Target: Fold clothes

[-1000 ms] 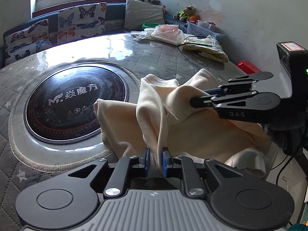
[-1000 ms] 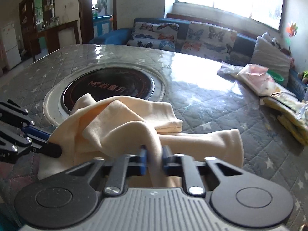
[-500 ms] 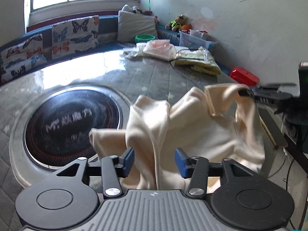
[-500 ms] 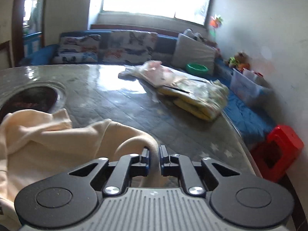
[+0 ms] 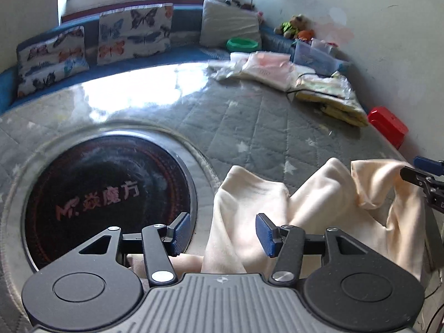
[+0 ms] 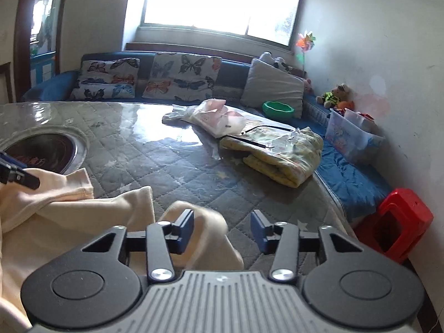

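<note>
One cream garment [image 5: 249, 208] bunched on quilted table [image 5: 263, 127]; left gripper [image 5: 223, 234], right gripper [image 6: 222, 231] spread, just opening, pinching nothing.

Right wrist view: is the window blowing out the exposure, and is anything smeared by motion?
Right wrist view: the window is pure white, and glare sheets across the table cover; the cream garment fold between the open jaws is blurred. Left wrist view: similar glare on the cover, fisheye bending at the edges, garment sharper.

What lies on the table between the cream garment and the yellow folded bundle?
In the right wrist view, only bare quilted table cover lies between the cream garment and the yellow folded bundle; nothing sits on that stretch.
</note>
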The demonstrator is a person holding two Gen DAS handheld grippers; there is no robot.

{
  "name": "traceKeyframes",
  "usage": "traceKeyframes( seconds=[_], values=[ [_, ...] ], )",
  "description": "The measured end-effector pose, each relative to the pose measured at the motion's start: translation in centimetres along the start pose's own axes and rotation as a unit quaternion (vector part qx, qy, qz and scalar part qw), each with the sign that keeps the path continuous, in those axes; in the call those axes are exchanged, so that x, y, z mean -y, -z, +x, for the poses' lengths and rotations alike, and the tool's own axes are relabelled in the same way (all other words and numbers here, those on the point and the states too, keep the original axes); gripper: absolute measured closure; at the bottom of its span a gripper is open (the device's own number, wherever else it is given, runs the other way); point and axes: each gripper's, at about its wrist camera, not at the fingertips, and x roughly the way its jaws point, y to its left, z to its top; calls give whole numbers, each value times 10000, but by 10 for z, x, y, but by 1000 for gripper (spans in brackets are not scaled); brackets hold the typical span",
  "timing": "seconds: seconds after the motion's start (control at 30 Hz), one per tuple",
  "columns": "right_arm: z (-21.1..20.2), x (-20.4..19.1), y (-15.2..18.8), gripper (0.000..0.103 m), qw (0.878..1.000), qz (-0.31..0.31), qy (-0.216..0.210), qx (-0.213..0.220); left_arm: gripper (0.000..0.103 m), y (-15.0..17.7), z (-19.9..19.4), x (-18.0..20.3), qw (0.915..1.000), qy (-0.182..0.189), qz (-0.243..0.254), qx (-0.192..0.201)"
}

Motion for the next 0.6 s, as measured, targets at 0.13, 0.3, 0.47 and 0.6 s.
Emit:
traceKeyframes(
  seconds=[0.13, 0.3, 0.47, 0.6],
  values=[
    [6, 12, 1, 56, 9994, 244, 212, -107, 49, 0, 12, -7, 9997, 99, -152, -133],
    [5, 19, 2, 56, 9994, 315, 75, -115, 82, 1, 18, -5, 9992, 336, -127, -164],
    [3, 5, -5, 56, 9993, 251, -279, 34, 98, 3, 4, -3, 9989, 442, -121, 95],
    [6, -11, -13, 56, 9979, 151, -625, 85, 99, 5, -18, -11, 9979, 445, -281, 366]
  ],
)
